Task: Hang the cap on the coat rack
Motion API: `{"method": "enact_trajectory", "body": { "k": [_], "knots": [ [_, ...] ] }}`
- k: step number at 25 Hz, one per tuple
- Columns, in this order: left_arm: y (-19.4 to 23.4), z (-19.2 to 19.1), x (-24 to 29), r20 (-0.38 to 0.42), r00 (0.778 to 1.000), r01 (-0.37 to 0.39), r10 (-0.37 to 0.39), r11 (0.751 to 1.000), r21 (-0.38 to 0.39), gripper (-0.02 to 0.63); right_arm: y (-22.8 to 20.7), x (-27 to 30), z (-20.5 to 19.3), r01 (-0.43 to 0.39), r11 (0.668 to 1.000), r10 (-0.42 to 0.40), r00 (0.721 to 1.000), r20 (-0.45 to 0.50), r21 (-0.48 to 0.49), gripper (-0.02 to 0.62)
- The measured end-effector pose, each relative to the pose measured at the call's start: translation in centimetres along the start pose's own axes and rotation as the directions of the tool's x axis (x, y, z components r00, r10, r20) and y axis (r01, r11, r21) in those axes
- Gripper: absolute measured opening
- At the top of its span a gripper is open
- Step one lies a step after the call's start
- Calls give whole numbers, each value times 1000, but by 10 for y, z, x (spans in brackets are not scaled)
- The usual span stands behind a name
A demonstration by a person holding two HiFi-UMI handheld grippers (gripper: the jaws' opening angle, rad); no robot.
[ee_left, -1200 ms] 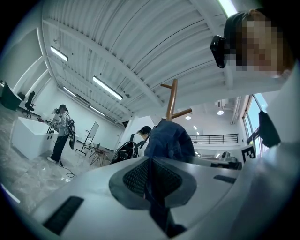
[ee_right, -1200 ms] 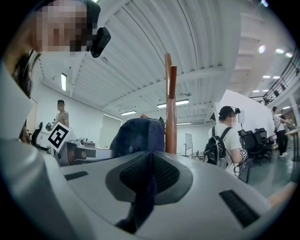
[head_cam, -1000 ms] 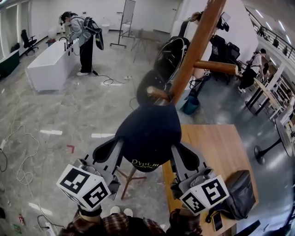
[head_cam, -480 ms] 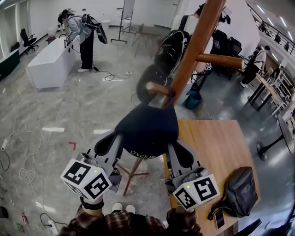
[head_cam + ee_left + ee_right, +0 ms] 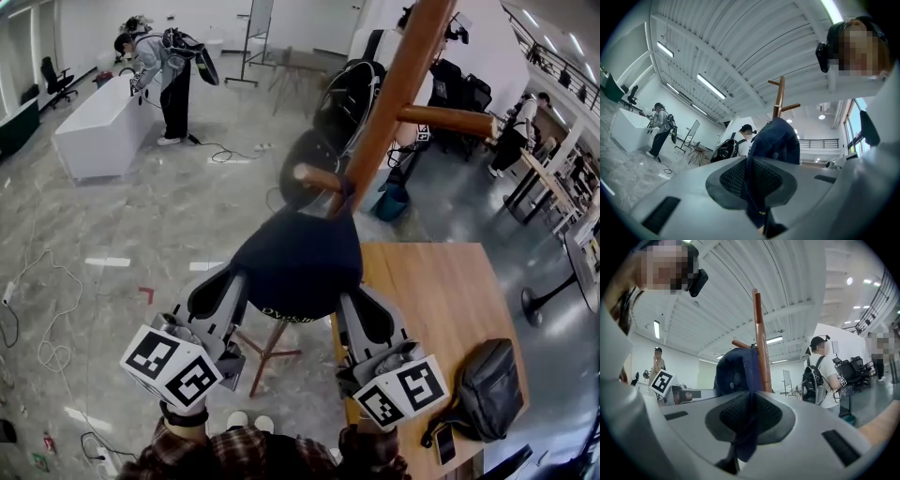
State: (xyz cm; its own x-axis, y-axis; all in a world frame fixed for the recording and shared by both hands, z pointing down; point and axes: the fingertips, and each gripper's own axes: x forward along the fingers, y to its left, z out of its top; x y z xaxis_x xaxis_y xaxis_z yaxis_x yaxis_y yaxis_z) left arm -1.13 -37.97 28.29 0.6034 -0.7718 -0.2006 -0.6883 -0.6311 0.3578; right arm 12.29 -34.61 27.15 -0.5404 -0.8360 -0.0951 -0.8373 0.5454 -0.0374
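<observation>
my left gripper [image 5: 223, 298] and right gripper [image 5: 367, 314] each clamp narrowly on the cap [image 5: 298, 262], one on each side. it stretches straight ahead of both jaws, its far edge meeting the rack's peg [image 5: 319, 177].

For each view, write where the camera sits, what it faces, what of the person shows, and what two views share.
Head view: on the head, steeply down onto cap, coat rack; left tongs, right tongs, sleeves show.
Left gripper view: on left tongs, upward along its jaws; person's head shows.
Right gripper view: on right tongs, upward likewise; head shows.
Shared: both gripper views show the cap pinched, rack behind.
</observation>
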Motion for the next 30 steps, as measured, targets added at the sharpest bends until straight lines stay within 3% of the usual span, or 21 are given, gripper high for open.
{"method": "enact_trajectory", "body": {
  "k": [3,9,16,24,30],
  "knots": [
    [0,2,-4,-10,1000,-8,8,1000,10,28,3,-2,3,-4,1000,4,1000,7,4,21],
    [-1,8,-19,-1,1000,-26,26,999,39,118,10,-10,5,-13,1000,13,1000,15,11,63],
    [-11,23,-36,10,1000,-30,30,998,62,118,15,-23,16,3,1000,-3,999,36,-1,64],
    [-40,14,-41,-50,998,47,-42,995,88,117,39,-27,12,-33,999,33,999,16,-13,63],
    [-53,7,-43,-75,997,12,-3,994,109,112,58,-31,13,-44,998,44,999,15,-37,24]
  ]
}}
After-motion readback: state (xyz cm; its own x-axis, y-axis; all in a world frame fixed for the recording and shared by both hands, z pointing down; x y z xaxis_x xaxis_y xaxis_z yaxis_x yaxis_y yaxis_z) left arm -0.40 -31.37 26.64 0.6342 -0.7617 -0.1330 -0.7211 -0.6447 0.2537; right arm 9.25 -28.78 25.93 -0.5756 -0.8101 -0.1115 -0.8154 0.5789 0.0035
